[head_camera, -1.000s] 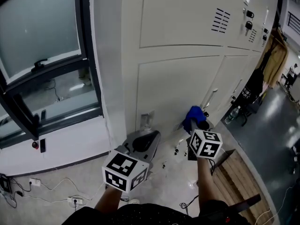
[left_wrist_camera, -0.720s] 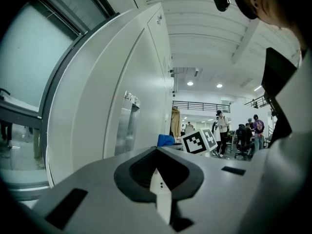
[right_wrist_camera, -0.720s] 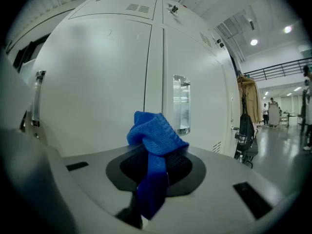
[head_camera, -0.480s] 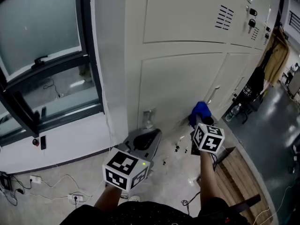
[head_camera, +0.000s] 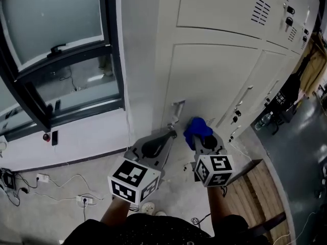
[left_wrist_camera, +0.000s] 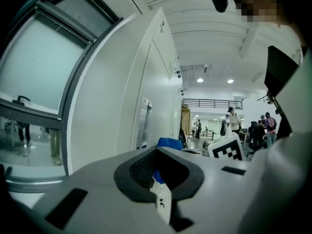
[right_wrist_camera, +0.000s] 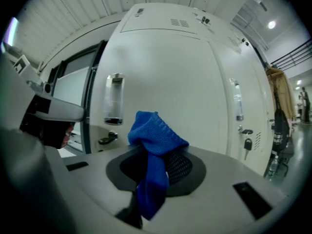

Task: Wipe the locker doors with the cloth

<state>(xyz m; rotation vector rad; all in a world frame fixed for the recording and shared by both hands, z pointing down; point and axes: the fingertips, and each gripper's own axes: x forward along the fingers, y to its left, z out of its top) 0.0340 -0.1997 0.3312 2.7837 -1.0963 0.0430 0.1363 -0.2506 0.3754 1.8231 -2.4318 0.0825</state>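
Note:
The cream locker bank (head_camera: 214, 80) fills the upper right of the head view, with a recessed handle (head_camera: 176, 109) low on the nearest lower door. My right gripper (head_camera: 202, 137) is shut on a bunched blue cloth (head_camera: 196, 128), which is at the foot of that door, just right of the handle. In the right gripper view the blue cloth (right_wrist_camera: 155, 133) hangs out of the right gripper (right_wrist_camera: 156, 167), with the door handle (right_wrist_camera: 114, 99) ahead on the left. My left gripper (head_camera: 156, 146) is beside it on the left, shut and holding nothing. The left gripper (left_wrist_camera: 158, 167) points along the locker side.
A dark-framed window (head_camera: 56, 60) takes up the wall to the left. Cables and a power strip (head_camera: 84, 200) lie on the floor below it. A wooden board (head_camera: 250, 188) lies at the right. Keys (right_wrist_camera: 247, 143) hang from the neighbouring door. Several people (left_wrist_camera: 234, 123) stand far off.
My right gripper and the blue cloth have slid left along the lower locker door, towards the recessed handle. The left gripper has stayed in about the same place.

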